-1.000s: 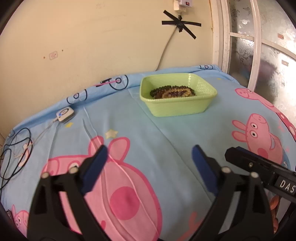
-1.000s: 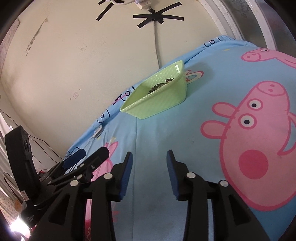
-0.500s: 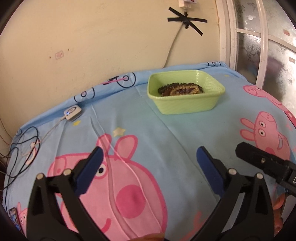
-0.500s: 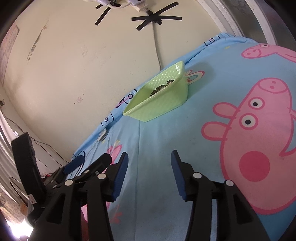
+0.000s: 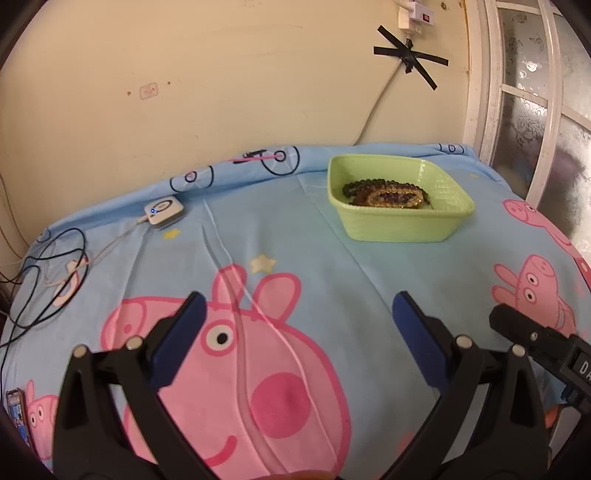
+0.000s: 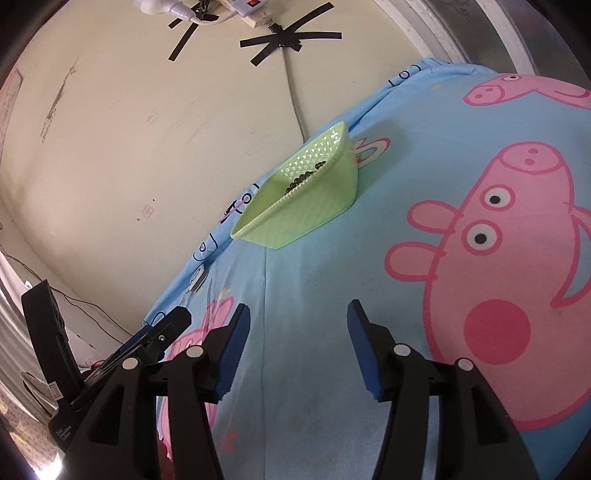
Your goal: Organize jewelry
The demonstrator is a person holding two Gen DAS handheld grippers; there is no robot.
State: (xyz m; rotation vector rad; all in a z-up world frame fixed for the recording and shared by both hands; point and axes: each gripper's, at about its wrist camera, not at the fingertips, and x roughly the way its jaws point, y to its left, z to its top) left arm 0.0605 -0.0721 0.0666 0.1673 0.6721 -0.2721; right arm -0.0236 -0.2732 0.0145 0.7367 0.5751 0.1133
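Observation:
A light green plastic basket (image 5: 397, 225) stands on the blue cartoon bedsheet (image 5: 280, 240) near the wall. Dark and gold bead bracelets (image 5: 388, 194) lie coiled inside it. The same basket (image 6: 306, 214) shows tilted in the right wrist view, with a few dark beads (image 6: 301, 181) over its rim. My left gripper (image 5: 297, 310) hovers open over the sheet, well short of the basket, with nothing between its blue pads. My right gripper (image 6: 297, 321) is open too, its jaws opening wider, empty. The left gripper (image 6: 162, 328) also shows at the lower left in the right wrist view.
A white charger puck (image 5: 162, 212) with cables (image 5: 48, 266) lies at the sheet's left edge. The cream wall (image 5: 221, 92) stands right behind the basket, a window frame (image 5: 517, 110) to the right. A power strip (image 6: 236, 7) is taped to the wall.
The right gripper's jaws have spread wider. Both views have rolled a little and the left view has drawn back slightly from the basket. The basket and beads have stayed put.

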